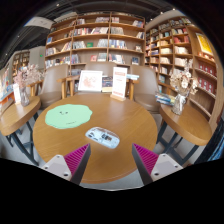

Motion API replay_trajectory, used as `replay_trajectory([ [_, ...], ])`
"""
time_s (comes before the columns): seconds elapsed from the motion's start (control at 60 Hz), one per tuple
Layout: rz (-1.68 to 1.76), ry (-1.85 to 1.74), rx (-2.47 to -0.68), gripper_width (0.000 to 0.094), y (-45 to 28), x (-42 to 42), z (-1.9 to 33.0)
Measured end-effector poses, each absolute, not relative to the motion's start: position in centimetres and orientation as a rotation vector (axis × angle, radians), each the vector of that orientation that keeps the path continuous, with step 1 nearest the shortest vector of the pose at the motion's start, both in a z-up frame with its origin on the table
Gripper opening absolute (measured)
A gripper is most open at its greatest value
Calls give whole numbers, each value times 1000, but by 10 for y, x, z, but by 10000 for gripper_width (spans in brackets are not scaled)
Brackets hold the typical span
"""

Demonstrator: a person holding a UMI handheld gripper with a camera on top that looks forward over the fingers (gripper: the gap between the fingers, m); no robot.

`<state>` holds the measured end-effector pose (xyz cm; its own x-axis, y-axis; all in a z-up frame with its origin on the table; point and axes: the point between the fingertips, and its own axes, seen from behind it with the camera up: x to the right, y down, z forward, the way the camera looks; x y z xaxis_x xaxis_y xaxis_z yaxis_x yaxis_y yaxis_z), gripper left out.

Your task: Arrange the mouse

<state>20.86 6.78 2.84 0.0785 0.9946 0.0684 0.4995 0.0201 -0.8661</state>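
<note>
The mouse lies free on the round wooden table, just ahead of the gripper, whose fingers are spread wide, probably to straddle it. A green mat, its likely destination, lies far-left of it. Chairs and bookshelves ring the room beyond.

Bare tabletop lies ahead, bounded by mouse, green mat and upright cards.
</note>
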Motion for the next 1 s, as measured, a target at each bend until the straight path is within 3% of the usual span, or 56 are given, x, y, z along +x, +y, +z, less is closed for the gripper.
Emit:
replay_trajectory([
  [0.367, 779, -1576, -1650, 858, 74, 151, -9],
  [0.8, 767, -1547, -1741, 830, 100, 96, -16],
  [0.933, 760, -1535, -1750, 692, 102, 90, -17],
  [1.0, 749, -1527, -1751, 466, 102, 89, -16],
])
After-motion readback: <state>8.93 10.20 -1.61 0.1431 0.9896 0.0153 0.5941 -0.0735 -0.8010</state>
